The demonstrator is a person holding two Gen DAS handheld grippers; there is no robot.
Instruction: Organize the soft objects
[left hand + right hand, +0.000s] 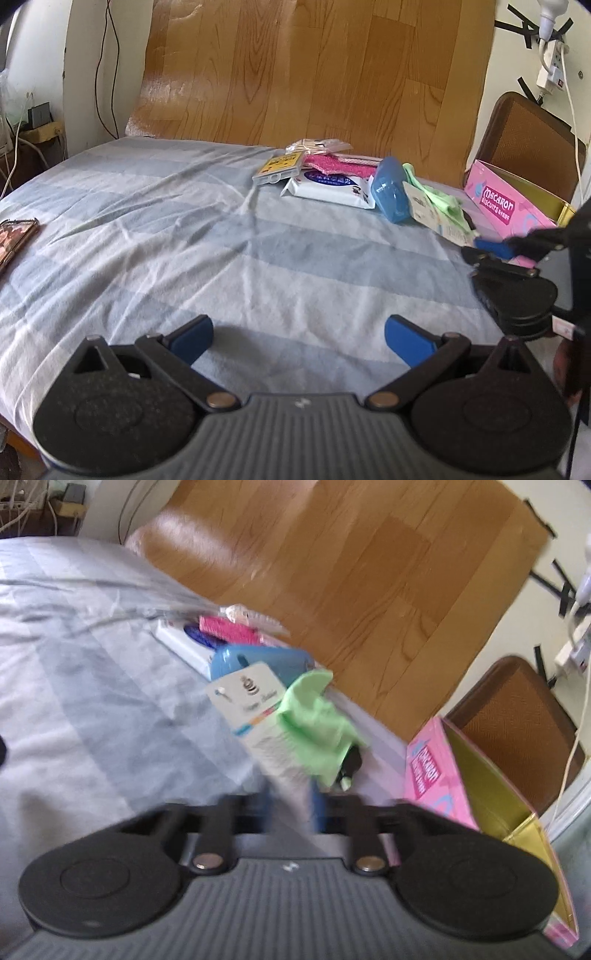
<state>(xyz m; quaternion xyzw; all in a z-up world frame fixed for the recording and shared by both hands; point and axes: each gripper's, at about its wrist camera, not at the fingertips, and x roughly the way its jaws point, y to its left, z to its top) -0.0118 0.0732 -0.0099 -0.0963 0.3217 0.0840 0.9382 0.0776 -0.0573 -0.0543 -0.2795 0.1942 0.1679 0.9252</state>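
Green cloth (314,723) lies near pink box (436,771) edge

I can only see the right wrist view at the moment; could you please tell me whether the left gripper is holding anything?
Observer: No. The left gripper is open, with only the striped bedsheet showing between its fingers.
Operator: Thank you. Is there anything in the pile that my view misses?
Observer: Yes, a small yellow-labelled box lies at the pile's left end, against the white wipes pack.
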